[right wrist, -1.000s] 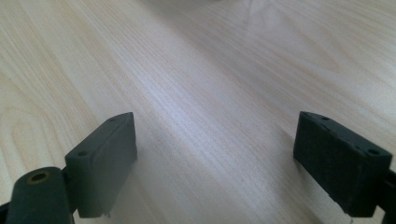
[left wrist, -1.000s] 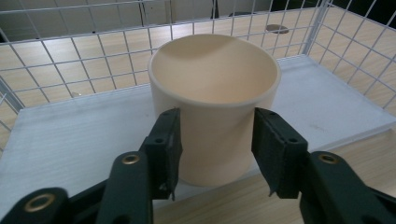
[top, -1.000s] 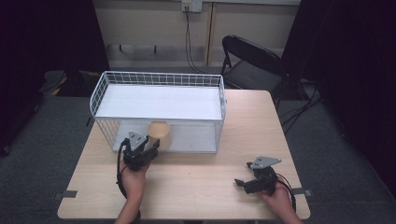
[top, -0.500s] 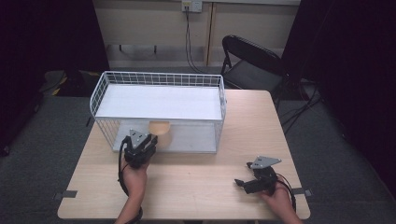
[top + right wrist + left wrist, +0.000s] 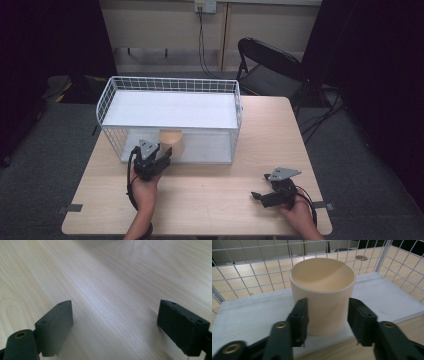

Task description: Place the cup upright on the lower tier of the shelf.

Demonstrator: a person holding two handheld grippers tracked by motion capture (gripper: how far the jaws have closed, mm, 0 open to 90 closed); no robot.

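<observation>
The left tool [image 5: 327,315] has just been opening its jaws. The cup [image 5: 323,295] stands between them, and a small gap shows on each side. The cup sits upright on the white floor at the front edge of the wire basket [image 5: 107,92]. The right tool [image 5: 116,322] lies well apart on the counter [image 5: 210,200], jaws wide, holding nothing.
</observation>
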